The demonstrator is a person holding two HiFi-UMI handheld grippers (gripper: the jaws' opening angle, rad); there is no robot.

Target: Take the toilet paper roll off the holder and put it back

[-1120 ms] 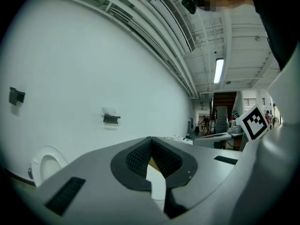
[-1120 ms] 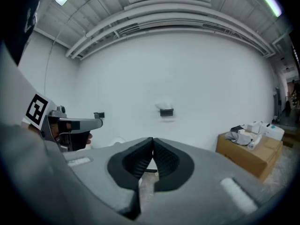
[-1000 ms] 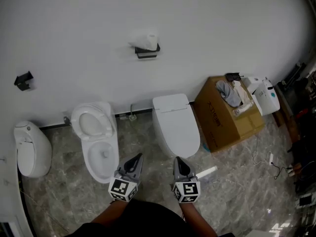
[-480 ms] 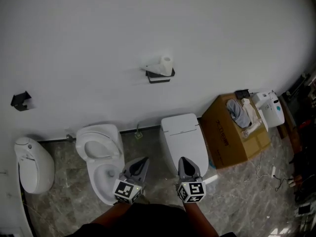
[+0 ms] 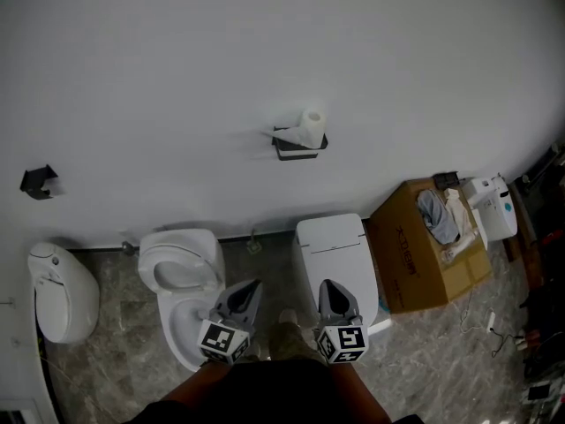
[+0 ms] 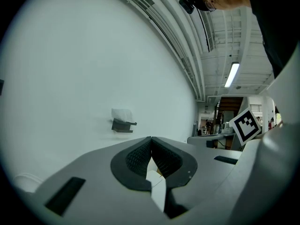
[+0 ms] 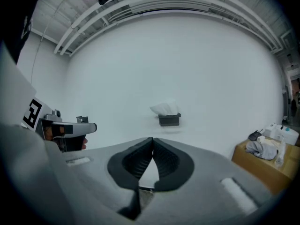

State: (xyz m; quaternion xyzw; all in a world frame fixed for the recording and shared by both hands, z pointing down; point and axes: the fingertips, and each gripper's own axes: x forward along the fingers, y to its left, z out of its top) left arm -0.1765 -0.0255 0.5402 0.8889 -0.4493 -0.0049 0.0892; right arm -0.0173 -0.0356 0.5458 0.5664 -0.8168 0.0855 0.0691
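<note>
box (image 5: 408, 256) contents indistinct, person (image 5: 265, 396) cropped below

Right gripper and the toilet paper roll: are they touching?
Apart. The right gripper view shows the right gripper shut and empty, with the toilet paper roll on its holder on the wall, well beyond the tips.

Even bright light, fisheye-bent edges

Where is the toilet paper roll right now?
In the head view, the roll sits on the holder on the wall, near centre, above the closed toilet; the cardboard box is to its lower right.
</note>
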